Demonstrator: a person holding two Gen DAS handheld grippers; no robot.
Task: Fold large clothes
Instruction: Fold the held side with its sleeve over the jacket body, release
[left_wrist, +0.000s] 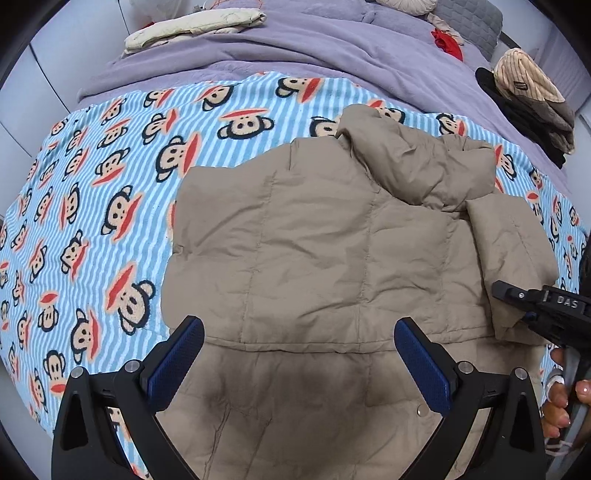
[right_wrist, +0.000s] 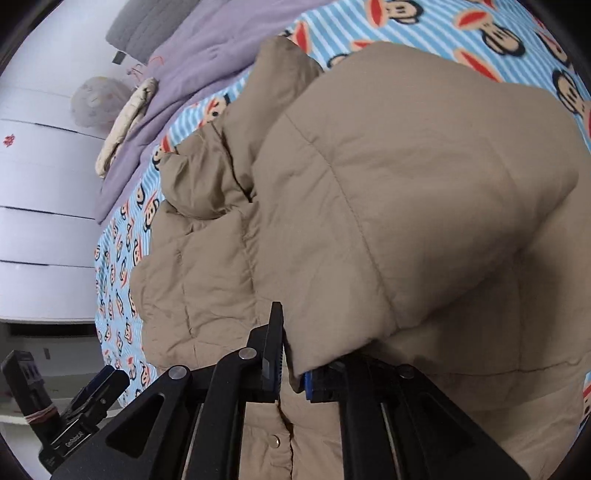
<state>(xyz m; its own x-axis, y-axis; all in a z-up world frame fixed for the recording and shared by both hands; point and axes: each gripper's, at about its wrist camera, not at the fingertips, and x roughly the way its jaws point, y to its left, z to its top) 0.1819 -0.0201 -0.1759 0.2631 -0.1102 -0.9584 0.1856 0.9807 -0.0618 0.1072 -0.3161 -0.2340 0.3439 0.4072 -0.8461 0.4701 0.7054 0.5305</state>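
Folding the sleeve across the jacket (left_wrist: 314, 240)
Right claw (right_wrist: 293, 373) pinches the sleeve (right_wrist: 406, 192); lay it flat while the spread left claw (left_wrist: 299, 354) steadies the hem

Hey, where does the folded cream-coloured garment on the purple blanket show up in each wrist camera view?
Left wrist view: the cream garment lies at the top left, on the purple blanket.
Right wrist view: it sits at the left, seen edge-on, along the blanket's edge.
Shared landmark: the tan puffer jacket on the monkey-print sheet.

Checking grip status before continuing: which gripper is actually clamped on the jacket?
The right gripper, shut on the tan jacket; the left gripper hovers open.
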